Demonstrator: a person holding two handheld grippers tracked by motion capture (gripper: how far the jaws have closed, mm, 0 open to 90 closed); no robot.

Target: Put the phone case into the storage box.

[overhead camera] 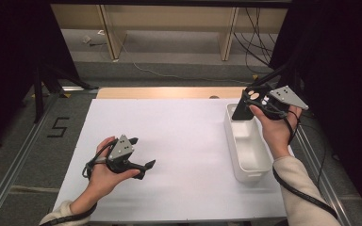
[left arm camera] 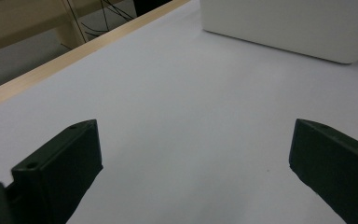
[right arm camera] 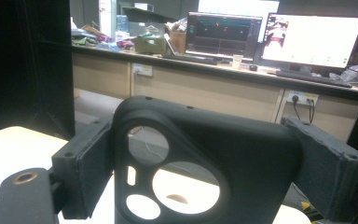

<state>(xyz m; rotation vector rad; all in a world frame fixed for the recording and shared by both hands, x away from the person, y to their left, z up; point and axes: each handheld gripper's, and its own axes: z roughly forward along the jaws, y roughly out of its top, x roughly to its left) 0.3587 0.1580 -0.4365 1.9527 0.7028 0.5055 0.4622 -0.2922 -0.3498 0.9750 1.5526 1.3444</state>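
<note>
Black case [right arm camera: 205,158]: a phone case with round camera cut-outs, clamped edge to edge between the right gripper's [right arm camera: 200,163] two jaws in the right gripper view; pads press both its long sides.
Case position: in the high view the case [overhead camera: 244,106] hangs at about 2 o'clock on the table, over the far end of the bin [overhead camera: 252,162], cut-out end uppermost, lower end dipping toward the bin's mouth. Contact with the bin: cannot tell.
Right gripper: gripping the case, held up by the right hand [overhead camera: 275,127] at about 2 o'clock, grey plate on top, cable trailing down past the sleeve.
Left gripper [overhead camera: 143,167]: jaws wide apart, nothing between them; the left gripper view shows bare white sheet in the gap [left arm camera: 191,158].
Left gripper position: about 8 o'clock on the table, low over the sheet, held in the left hand [overhead camera: 101,174], jaws pointing toward 3 o'clock, well apart from the bin.
Bin: white, oblong, open top, standing along the table's 3 o'clock edge, long axis running from 1 toward 5 o'clock; inside looks bare where visible.
Table [overhead camera: 184,141]: white sheet over it, wooden strip along the 12 o'clock edge.
Background, right gripper view: lit monitors [right arm camera: 307,39] on a desk at 12 o'clock beyond the case.
</note>
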